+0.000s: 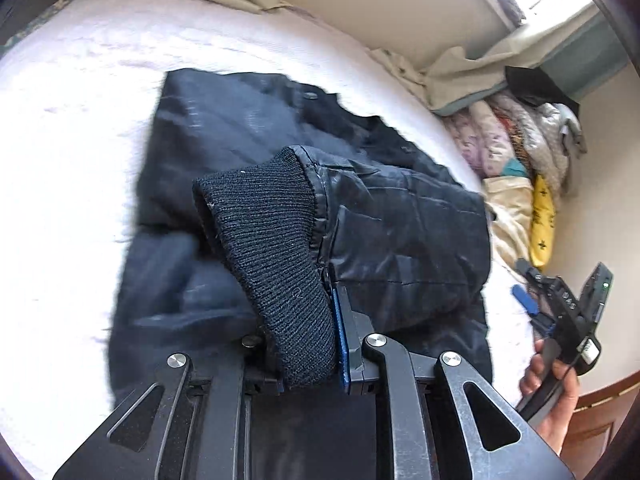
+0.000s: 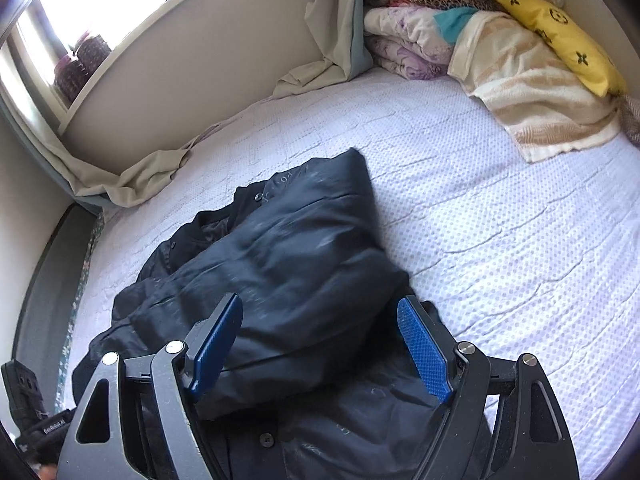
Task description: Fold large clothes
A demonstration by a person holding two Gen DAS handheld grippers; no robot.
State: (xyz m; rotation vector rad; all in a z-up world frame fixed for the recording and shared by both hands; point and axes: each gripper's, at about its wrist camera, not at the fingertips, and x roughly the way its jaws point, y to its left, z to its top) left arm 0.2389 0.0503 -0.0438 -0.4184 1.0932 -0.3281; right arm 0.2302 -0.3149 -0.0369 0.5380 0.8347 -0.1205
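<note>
A dark navy padded jacket lies crumpled on the white bed cover. In the left wrist view its sleeve is lifted off the bed, and my left gripper is shut on the black ribbed cuff, which hides the left pad. In the right wrist view the jacket lies under and just ahead of my right gripper. Its blue pads stand wide apart over the fabric and do not press on it. From the left wrist view that right gripper shows at the right edge, held by a hand.
Folded quilts, a yellow pillow and a beige towel are stacked at the bed's head. A loose beige sheet bunches along the wall. Bare bed cover stretches right of the jacket. Wooden furniture stands beside the bed.
</note>
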